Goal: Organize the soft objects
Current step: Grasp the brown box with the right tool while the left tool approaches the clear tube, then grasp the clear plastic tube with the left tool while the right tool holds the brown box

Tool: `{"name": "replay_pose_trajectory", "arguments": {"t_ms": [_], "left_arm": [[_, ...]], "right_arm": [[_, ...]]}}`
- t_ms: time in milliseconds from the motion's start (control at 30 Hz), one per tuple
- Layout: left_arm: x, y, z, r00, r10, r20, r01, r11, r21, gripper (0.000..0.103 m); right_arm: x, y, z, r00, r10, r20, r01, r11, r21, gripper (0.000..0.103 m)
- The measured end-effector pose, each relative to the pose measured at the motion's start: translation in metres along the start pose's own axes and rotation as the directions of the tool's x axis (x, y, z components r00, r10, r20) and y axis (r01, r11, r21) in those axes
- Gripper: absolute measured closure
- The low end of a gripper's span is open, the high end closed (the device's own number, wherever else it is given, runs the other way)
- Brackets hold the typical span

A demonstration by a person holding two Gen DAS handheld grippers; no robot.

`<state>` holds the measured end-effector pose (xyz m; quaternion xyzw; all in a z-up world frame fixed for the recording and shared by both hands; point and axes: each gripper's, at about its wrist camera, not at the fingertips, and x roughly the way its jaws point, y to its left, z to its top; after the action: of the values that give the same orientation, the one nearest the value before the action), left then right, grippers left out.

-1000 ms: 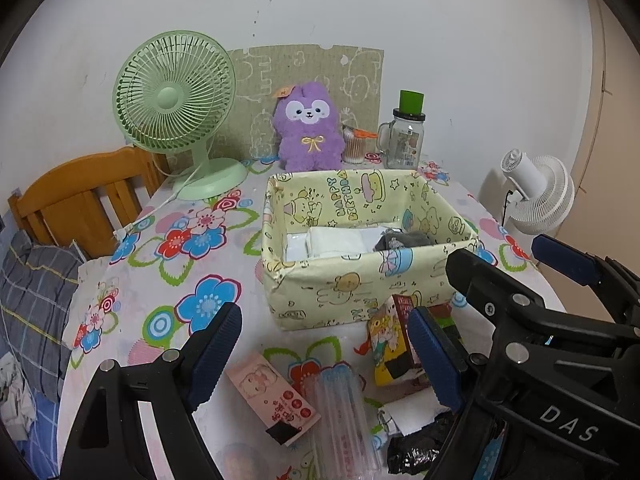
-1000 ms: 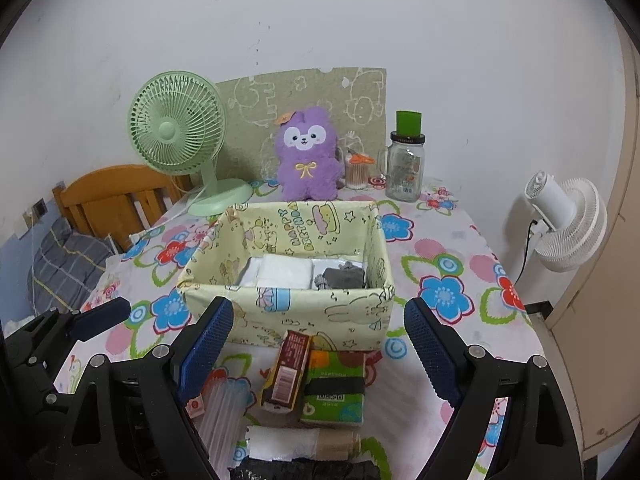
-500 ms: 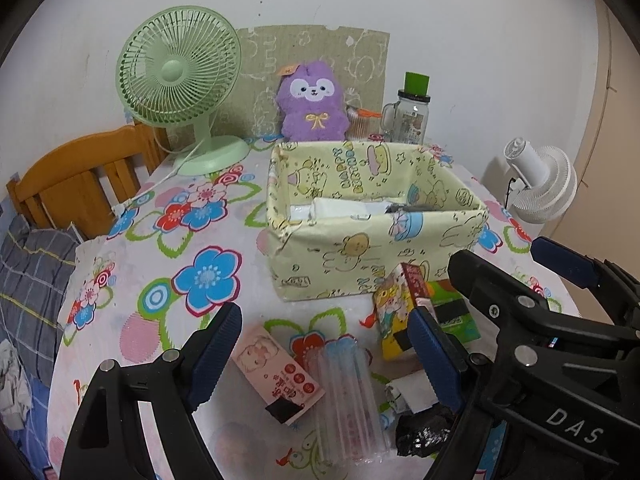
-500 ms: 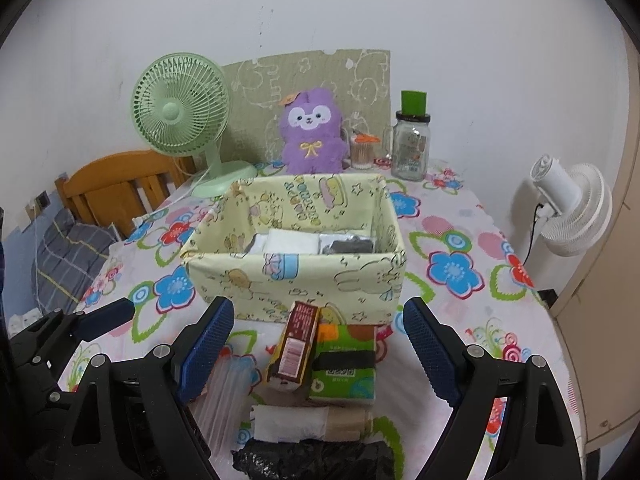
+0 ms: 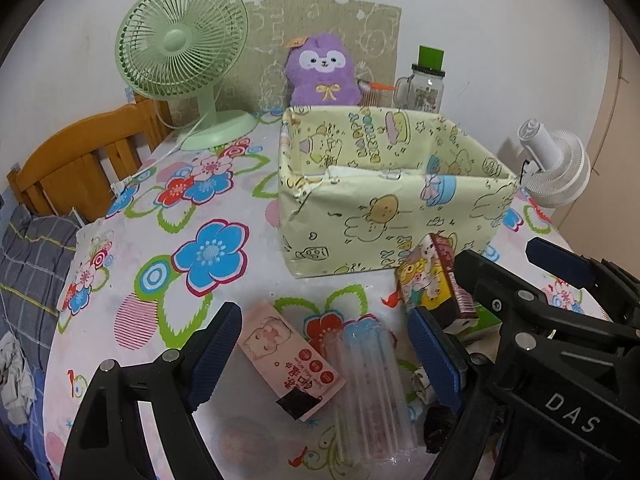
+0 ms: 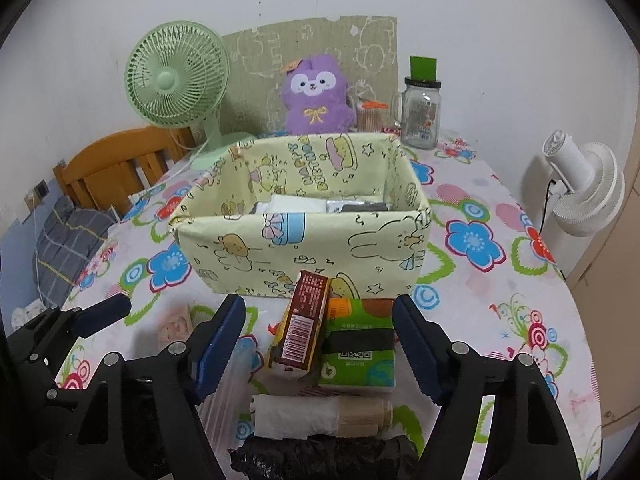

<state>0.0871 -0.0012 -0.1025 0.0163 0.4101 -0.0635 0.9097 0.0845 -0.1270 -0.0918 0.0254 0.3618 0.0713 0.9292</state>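
Observation:
My left gripper (image 5: 326, 354) stands open above a pink tissue pack (image 5: 290, 360) and a clear plastic pack (image 5: 368, 384) lying on the flowered table. My right gripper (image 6: 319, 340) has its jaws closing, with a brown snack-printed pack (image 6: 302, 336) and a green tissue pack (image 6: 358, 346) between them; the pads do not press on either. A white roll (image 6: 316, 416) and a crumpled black bag (image 6: 320, 456) lie nearer the camera. Behind stands the yellow cartoon-print box (image 6: 304, 240), holding white and grey soft packs.
A green desk fan (image 5: 180, 40), a purple plush toy (image 5: 324, 72) and a glass jar with a green lid (image 5: 426, 80) stand along the wall. A wooden chair (image 5: 80, 160) is at the left, a white fan (image 6: 580, 184) beyond the table's right edge.
Both grippers have sunk toward the table and the packs in front of the box. The right gripper's jaws have drawn a little closer together.

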Motion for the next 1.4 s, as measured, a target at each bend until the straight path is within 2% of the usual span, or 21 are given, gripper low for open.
{"name": "replay_pose_trajectory", "arguments": {"t_ms": [400,667,767,1067,1267,1400], "left_arm": [[0.024,-0.005,-0.004,0.998,-0.009,-0.058,0.01,1.0,0.021,0.016],[0.034,-0.009,-0.005,0.997,-0.013,-0.081,0.016,0.999,0.035,0.016],[0.037,-0.01,-0.007,0.996,-0.017,-0.089,0.021,0.999,0.036,0.016],[0.044,-0.011,-0.009,0.994,-0.03,-0.109,0.034,0.999,0.035,0.016],[0.045,-0.016,-0.014,0.992,-0.042,-0.118,0.046,0.998,0.035,0.018],[0.042,-0.022,-0.018,0.994,-0.024,-0.107,0.03,0.998,0.053,0.022]], "right_arm": [[0.028,0.002,-0.004,0.997,0.022,-0.079,-0.023,1.0,-0.014,0.043],[0.043,0.008,-0.007,0.989,0.079,-0.122,-0.082,0.997,-0.016,0.049],[0.051,0.009,-0.008,0.985,0.092,-0.148,-0.094,0.996,-0.006,0.058],[0.061,0.01,-0.011,0.982,0.086,-0.167,-0.089,0.996,-0.007,0.075],[0.055,0.008,-0.011,0.985,0.08,-0.153,-0.082,0.997,-0.01,0.078],[0.051,0.006,-0.012,0.986,0.078,-0.147,-0.08,0.997,-0.007,0.078]]}}
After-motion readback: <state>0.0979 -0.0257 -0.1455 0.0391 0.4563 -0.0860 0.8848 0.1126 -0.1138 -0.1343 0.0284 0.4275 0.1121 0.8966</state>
